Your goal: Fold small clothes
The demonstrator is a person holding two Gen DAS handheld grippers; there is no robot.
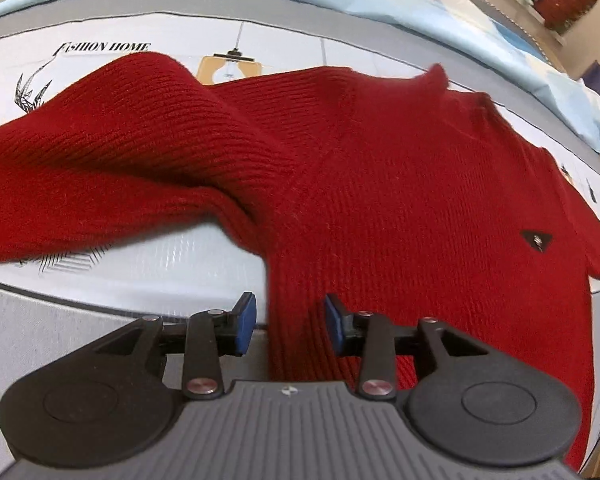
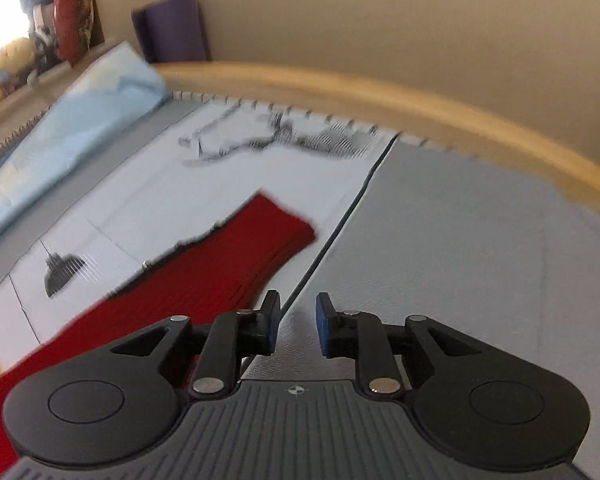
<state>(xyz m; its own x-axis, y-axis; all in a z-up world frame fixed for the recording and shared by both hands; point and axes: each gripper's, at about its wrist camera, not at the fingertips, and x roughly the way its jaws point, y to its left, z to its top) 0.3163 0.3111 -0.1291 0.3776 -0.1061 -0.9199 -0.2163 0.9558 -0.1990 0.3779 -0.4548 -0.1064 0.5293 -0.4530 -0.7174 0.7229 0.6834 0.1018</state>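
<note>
Lying spread on a printed sheet (image 1: 148, 240), a red sweater (image 1: 400, 184) is seen almost whole in the left wrist view only. Its ribbed knit body runs away from the camera toward a collar (image 1: 436, 74) at the far end. One sleeve (image 1: 80, 176) is bunched out to the left, and a small dark triangular badge (image 1: 536, 240) is fixed on the right side. The left gripper (image 1: 290, 324) is held with blue pads spread, empty, over the sweater's near left edge. In the blurred right wrist view, only a long red sleeve (image 2: 228, 264) is shown, stretched diagonally up and right. The right gripper (image 2: 298, 322) is parted, empty, just beside it over grey woven fabric (image 2: 460, 260). A wooden rail (image 2: 380, 92) is seen beyond.
</note>
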